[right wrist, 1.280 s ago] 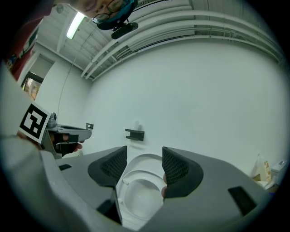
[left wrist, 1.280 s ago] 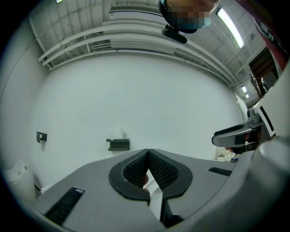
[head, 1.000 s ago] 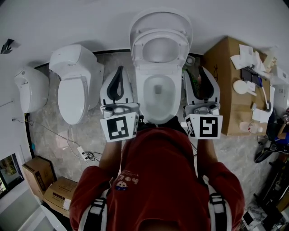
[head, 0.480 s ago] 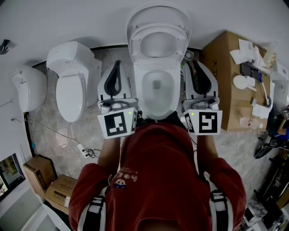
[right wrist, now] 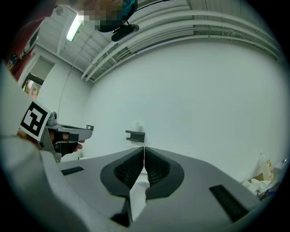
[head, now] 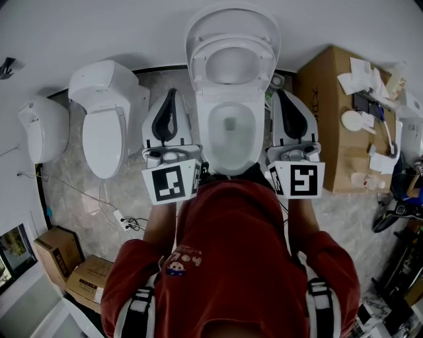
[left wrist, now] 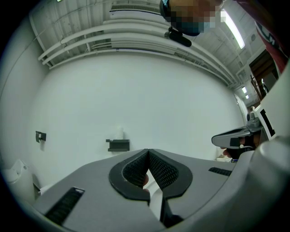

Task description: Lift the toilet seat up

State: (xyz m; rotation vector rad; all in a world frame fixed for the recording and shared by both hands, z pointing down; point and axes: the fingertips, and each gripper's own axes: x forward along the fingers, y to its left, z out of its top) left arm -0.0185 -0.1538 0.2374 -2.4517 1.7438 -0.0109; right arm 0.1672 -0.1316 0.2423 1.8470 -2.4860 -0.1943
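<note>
While the toilet seat [head: 201, 66] stands upright, the bowl [head: 206, 135] holds water [head: 229, 124]

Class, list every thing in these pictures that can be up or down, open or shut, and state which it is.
Middle toilet seat: raised, resting against its lid.
Middle toilet lid: raised.
Neighbouring toilet lid: down, closed.
Left claw: shut, empty.
Right claw: just closed shut, empty.
</note>
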